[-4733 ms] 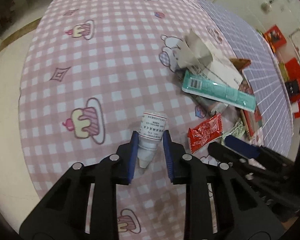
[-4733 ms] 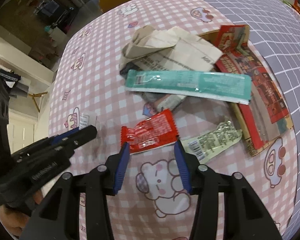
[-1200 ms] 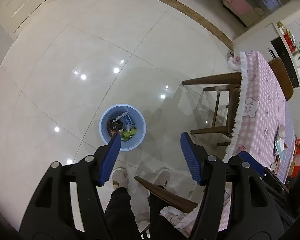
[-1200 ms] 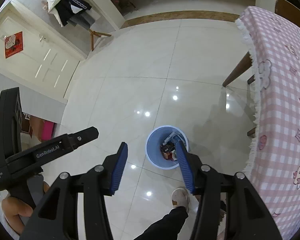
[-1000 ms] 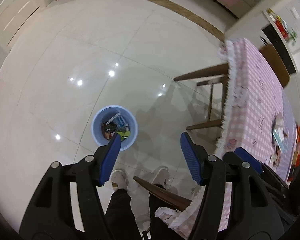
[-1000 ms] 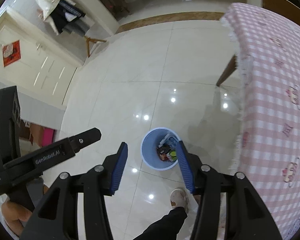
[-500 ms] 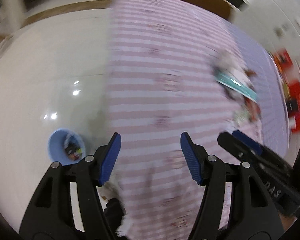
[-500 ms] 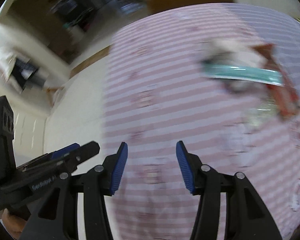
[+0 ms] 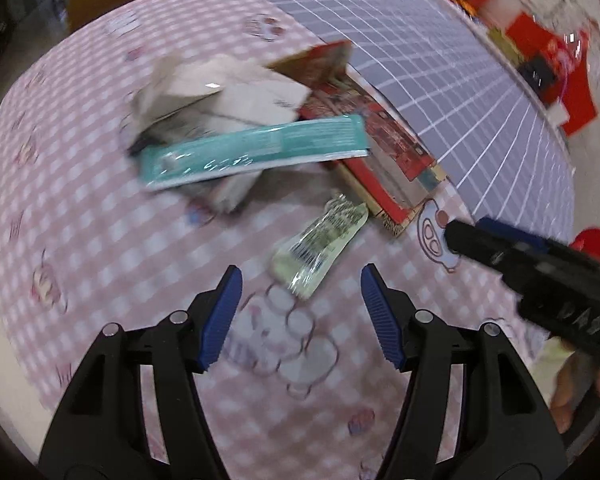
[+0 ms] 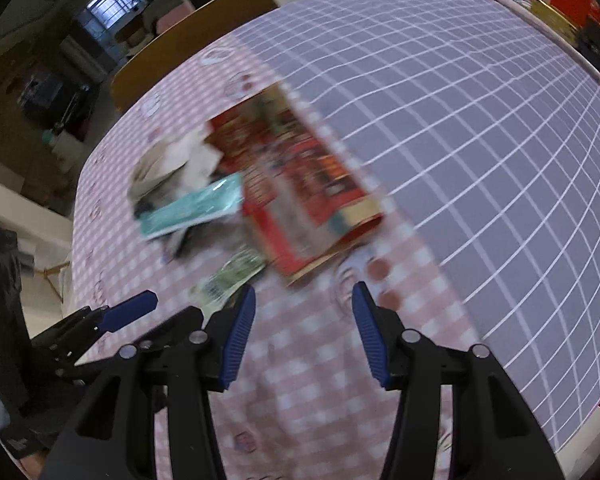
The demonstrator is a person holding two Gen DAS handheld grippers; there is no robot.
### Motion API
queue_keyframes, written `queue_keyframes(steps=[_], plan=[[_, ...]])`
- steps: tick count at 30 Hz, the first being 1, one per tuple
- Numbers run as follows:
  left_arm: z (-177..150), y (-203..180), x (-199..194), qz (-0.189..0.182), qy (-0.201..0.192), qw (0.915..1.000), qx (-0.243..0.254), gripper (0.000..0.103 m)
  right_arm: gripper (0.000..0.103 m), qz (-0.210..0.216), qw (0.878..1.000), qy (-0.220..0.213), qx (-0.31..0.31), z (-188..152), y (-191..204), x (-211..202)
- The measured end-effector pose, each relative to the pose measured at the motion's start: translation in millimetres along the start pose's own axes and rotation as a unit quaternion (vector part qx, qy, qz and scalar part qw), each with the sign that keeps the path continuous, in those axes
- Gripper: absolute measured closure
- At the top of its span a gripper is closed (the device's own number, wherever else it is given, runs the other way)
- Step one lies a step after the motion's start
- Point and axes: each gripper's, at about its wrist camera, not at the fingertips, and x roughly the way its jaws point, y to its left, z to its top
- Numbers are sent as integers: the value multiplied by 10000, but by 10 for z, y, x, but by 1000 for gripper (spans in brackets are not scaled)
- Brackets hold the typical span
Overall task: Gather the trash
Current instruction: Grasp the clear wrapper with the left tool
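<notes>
From the left wrist view, the left gripper [image 9: 301, 312] hangs over the pink checked cloth [image 9: 100, 200], jaws spread and empty; a green wrapper [image 9: 320, 246] lies just past the tips at 12 o'clock, its print smeared by blur. Beyond it a teal packet [image 9: 256, 152] covers part of a crumpled paper [image 9: 216, 84], with a red box [image 9: 380, 140] at 1 o'clock. At 3 o'clock the right gripper is cut off. From the right wrist view, the right gripper [image 10: 303, 328] is also spread and empty; the wrapper [image 10: 230, 278] at 10 o'clock is partly hidden by its left finger, and the box [image 10: 300, 188] is blurred.
</notes>
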Motion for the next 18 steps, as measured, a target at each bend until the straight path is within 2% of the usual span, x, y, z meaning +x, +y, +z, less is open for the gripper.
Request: queue_keyframes(steps=[6, 9, 12, 15, 18], plan=[[121, -157, 269, 412, 159, 9979, 476, 42, 52, 138, 9996, 56, 256, 136, -230, 121], [151, -189, 337, 458, 210, 9972, 556, 55, 52, 231, 9989, 94, 391, 164, -274, 165], [197, -237, 375, 541, 157, 9962, 666, 61, 52, 275, 9986, 93, 436, 222, -294, 218], [242, -255, 387, 606, 118, 9954, 733, 80, 52, 275, 9989, 54, 368, 262, -279, 214], [319, -151, 329, 210, 80, 9995, 215, 91, 52, 292, 9994, 30, 189, 289, -216, 198]])
